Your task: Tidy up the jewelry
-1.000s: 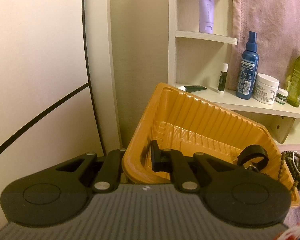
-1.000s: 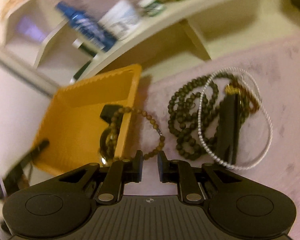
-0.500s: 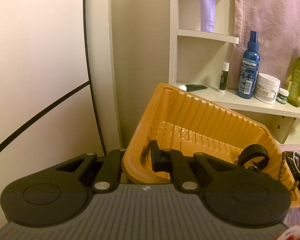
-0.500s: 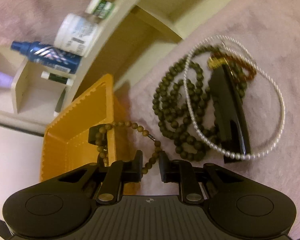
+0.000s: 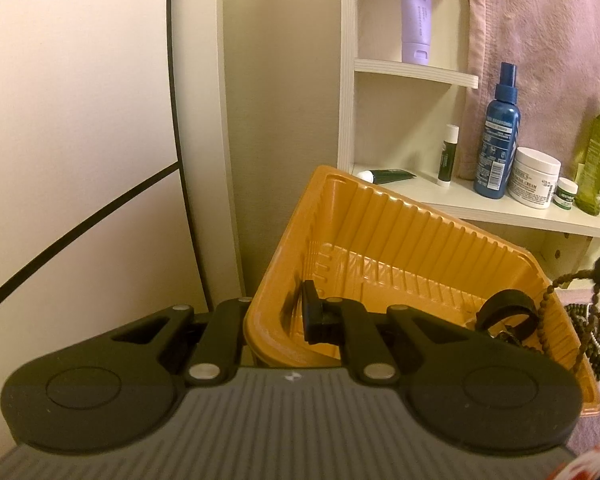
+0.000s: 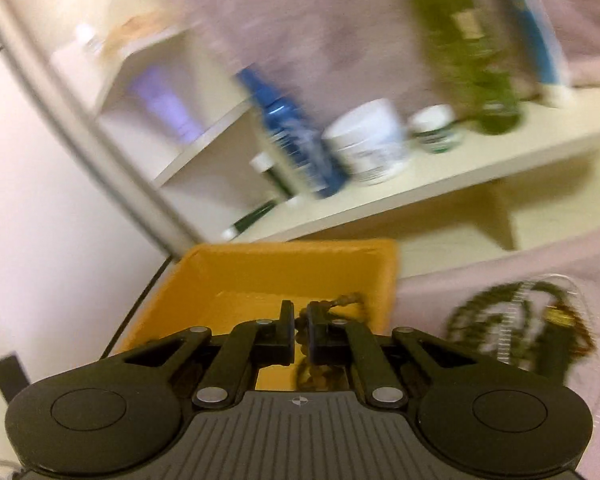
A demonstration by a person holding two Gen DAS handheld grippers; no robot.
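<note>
An orange plastic tray [image 5: 400, 240] stands tilted. My left gripper [image 5: 278, 318] is shut on its near-left rim, one finger outside and one inside. A black ring-shaped band [image 5: 506, 312] lies in the tray's right corner. My right gripper [image 6: 299, 334] is shut on a brown bead bracelet [image 6: 340, 302] and holds it above the tray [image 6: 260, 276]; in the left wrist view the bracelet [image 5: 548, 296] hangs over the tray's right wall. A heap of dark bead necklaces, a pearl strand and a black clip [image 6: 516, 320] lies on the pink cloth to the right.
A white shelf unit [image 5: 480, 204] behind the tray carries a blue spray bottle [image 5: 498, 136], a white cream jar [image 5: 536, 178], a green bottle [image 5: 598, 160] and a purple tube [image 5: 416, 12]. A white panel [image 5: 80, 120] stands at the left.
My right gripper has closed on the brown bracelet, lifted it off the cloth and swung left over the tray. My left gripper and the tray have stayed still.
</note>
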